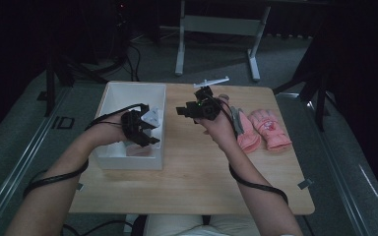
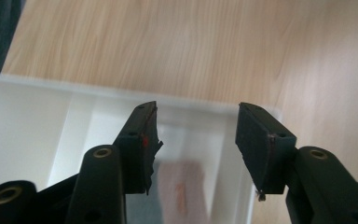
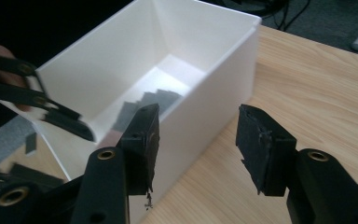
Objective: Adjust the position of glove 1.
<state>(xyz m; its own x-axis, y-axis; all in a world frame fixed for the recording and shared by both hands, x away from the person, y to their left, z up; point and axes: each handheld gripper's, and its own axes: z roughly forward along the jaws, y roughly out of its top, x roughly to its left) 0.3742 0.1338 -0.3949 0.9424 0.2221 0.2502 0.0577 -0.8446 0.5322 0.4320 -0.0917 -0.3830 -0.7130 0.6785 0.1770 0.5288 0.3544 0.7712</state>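
The left gripper (image 1: 142, 135) hangs over the near end of the white box (image 1: 109, 96), at the left of the table (image 1: 192, 182). In its own view its two black jaws stand apart with nothing between them, and they look down over the box's rim (image 2: 200, 103) at a pale pink thing (image 2: 179, 191) lying blurred on the box floor; what it is cannot be told from that view. In the high view a bit of pink (image 1: 138, 150) shows in the same near corner of the box, under the gripper.

The right gripper (image 1: 187, 111) is held above the middle of the table, just right of the box, with its jaws turned toward it. Its jaws also stand apart and hold nothing. In the right gripper view the box (image 3: 223, 79) stands open-topped, with some grey pieces (image 3: 158, 99) lying on its floor, and the left gripper (image 3: 70, 122) shows blurred at the box's far side.

Two pink gloves (image 1: 263, 129) lie side by side on the table, to the right of the right hand (image 1: 221, 130) and well apart from the box. The nearer glove lies partly behind that hand. A black cable (image 1: 258, 186) trails from the right gripper down along the forearm.
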